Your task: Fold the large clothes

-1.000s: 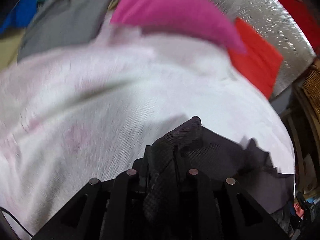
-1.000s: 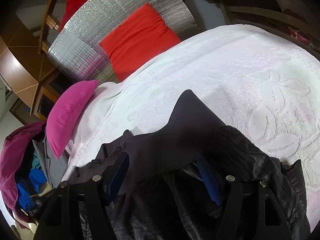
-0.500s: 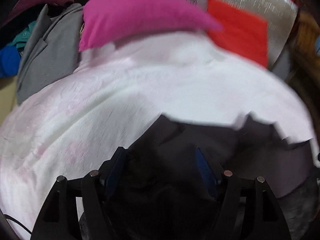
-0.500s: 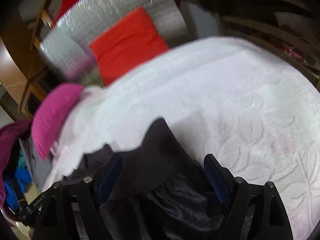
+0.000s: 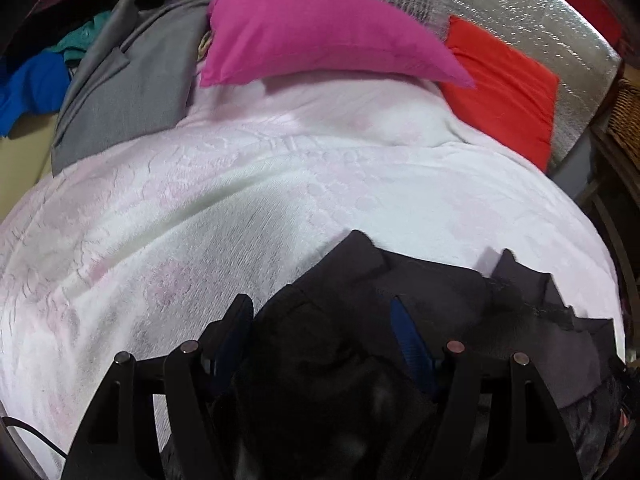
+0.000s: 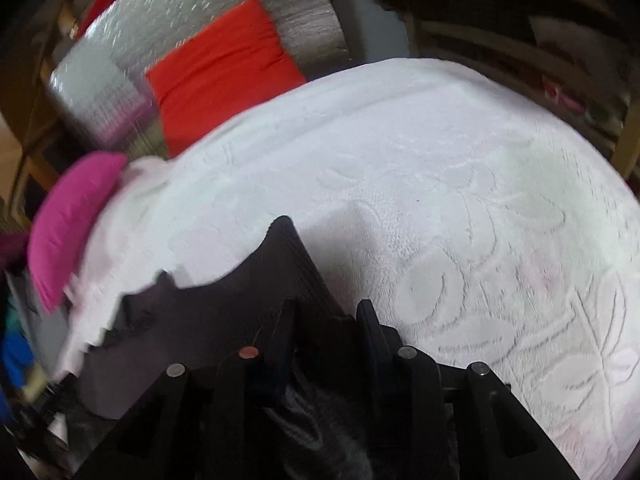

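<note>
Below, item by item. Dark grey ribbed-knit garment [image 5: 360, 280], matte and crumpled, lies at the near edge of the white plush bedspread [image 5: 240, 208] embossed with flowers. My left gripper [image 5: 320, 320] is spread wide, cloth heaped between its fingers, unpinched. My right gripper [image 6: 326, 320] is closing, a fold between its fingers, pads not visibly pressing. At the far edge: magenta satin pillow [image 5: 320, 32], red cushion [image 5: 504, 92], silver quilted foil sheet [image 5: 520, 12]. Far left corner: grey jacket [image 5: 128, 88].
</note>
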A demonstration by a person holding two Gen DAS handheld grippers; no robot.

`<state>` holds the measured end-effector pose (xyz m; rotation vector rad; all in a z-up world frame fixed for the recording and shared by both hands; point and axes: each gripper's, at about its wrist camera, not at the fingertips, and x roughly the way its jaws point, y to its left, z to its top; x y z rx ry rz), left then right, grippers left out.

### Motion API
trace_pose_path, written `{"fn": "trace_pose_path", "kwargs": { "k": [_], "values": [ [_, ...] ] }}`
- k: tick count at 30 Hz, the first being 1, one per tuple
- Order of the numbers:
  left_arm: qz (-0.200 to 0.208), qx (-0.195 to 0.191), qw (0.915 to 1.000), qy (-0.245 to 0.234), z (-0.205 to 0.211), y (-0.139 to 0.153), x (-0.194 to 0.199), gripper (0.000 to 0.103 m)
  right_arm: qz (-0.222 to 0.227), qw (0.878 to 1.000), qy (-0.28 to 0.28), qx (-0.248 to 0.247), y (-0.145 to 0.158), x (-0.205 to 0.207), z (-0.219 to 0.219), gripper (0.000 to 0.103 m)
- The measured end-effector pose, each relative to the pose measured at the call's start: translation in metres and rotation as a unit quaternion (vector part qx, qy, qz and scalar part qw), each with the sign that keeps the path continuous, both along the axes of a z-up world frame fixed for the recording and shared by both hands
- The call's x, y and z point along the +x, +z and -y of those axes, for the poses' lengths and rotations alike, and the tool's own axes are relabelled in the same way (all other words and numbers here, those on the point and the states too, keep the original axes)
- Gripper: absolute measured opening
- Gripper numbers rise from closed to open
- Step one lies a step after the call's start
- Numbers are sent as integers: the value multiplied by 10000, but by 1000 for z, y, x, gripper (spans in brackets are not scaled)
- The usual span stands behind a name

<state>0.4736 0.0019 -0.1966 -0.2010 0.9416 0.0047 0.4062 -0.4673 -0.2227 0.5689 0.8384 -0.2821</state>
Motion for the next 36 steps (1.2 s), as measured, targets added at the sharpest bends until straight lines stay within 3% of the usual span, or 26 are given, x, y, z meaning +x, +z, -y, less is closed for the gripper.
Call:
{"fn": "trace_pose_path", "kwargs": {
  "k": [1,2,3,6,9,15,20,25,27,34,36],
  "values": [
    [37,-38,10000,-21,0,4,-4,72,15,9999,-77,128,3,-6,4,54],
    [81,-84,9999,-30,-1,9,-10,72,66,9995,-170,261,7,-15,8,73],
    [142,-128,9998,-38,-2,14,-17,72,146,9992,-205,303,9,-20,8,76],
    [333,-142,9993,-61,-4,24,-36,72,511,9986,-107,79,28,-41,3,76],
    [554,120,9983,-133,-2,32,-61,72,855,9957,160,-330,47,-62,-12,75],
    [969,366,9933,-509,10,44,-119,73,1248,9830,1077,-812,66,-98,-69,67],
    [1049,501,9906,-721,20,40,-163,73,1020,9776,1566,-970,48,-130,-119,67],
    [1079,474,9900,-772,20,35,-190,73,560,9788,1646,-1087,21,-147,-142,67],
    [1116,587,9889,-789,20,34,-195,73,302,9816,1564,-1053,7,-151,-141,68],
    [1233,811,9862,-745,18,34,-198,73,161,9785,1559,-1338,-1,-147,-148,70],
    [1224,822,9865,-719,16,33,-196,73,128,9773,1554,-1437,-2,-140,-157,75]
  ]
}}
